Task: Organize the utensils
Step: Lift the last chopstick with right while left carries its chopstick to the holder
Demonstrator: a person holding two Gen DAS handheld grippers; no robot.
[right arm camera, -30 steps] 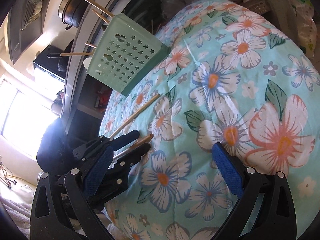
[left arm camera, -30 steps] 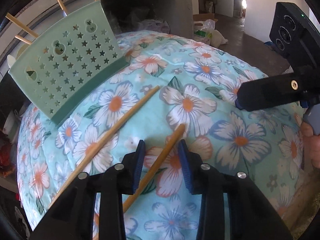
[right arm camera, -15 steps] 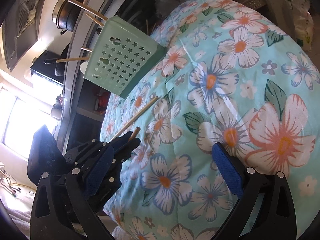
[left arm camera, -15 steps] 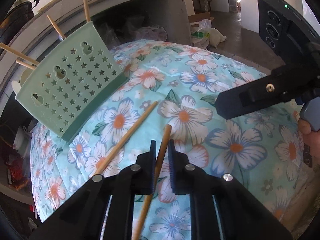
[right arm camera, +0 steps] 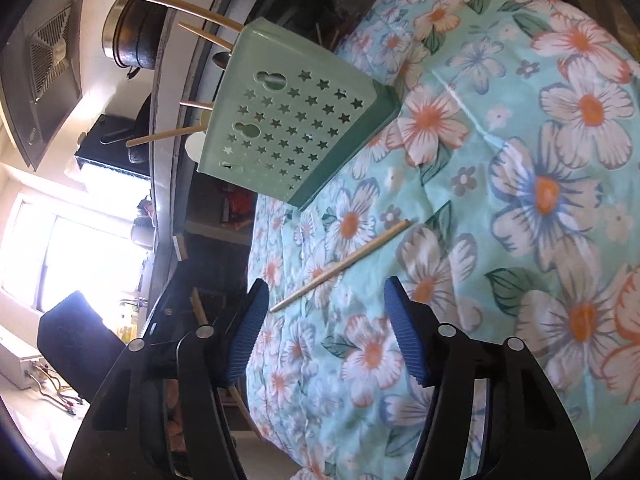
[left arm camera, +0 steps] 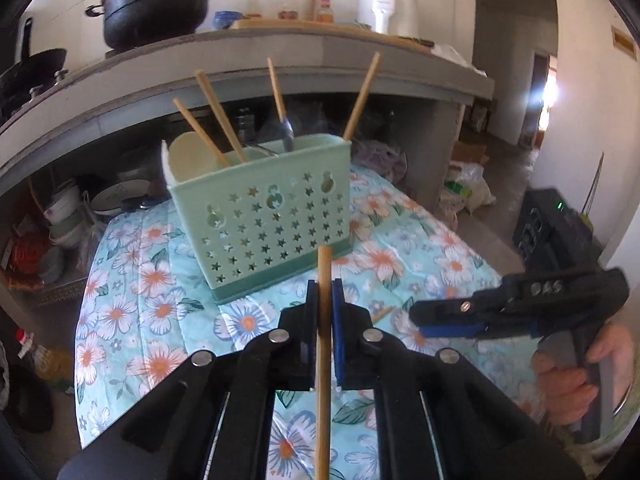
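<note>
A mint-green utensil holder [left arm camera: 272,216] with star holes stands on the floral cloth and holds several chopsticks and a spoon. My left gripper [left arm camera: 324,292] is shut on a wooden chopstick [left arm camera: 323,360], held upright above the cloth in front of the holder. A second chopstick [right arm camera: 340,266] lies flat on the cloth below the holder [right arm camera: 296,120]. My right gripper [right arm camera: 324,320] hovers just short of its near end; its jaws are closing, with nothing between them. In the left wrist view the right gripper [left arm camera: 424,322] is at the right, above that chopstick's tip [left arm camera: 382,314].
The floral cloth [left arm camera: 152,280] covers a rounded table. Behind it runs a grey counter [left arm camera: 280,52] with a black pot [left arm camera: 156,4], bottles and a white appliance [left arm camera: 388,4]. Bowls sit under the counter at left. A hand [left arm camera: 568,380] holds the right gripper's handle.
My left gripper closed on one chopstick and lifted it off the cloth, turning upright toward the holder. The right gripper's jaws narrowed and it shifted toward the chopstick left on the cloth.
</note>
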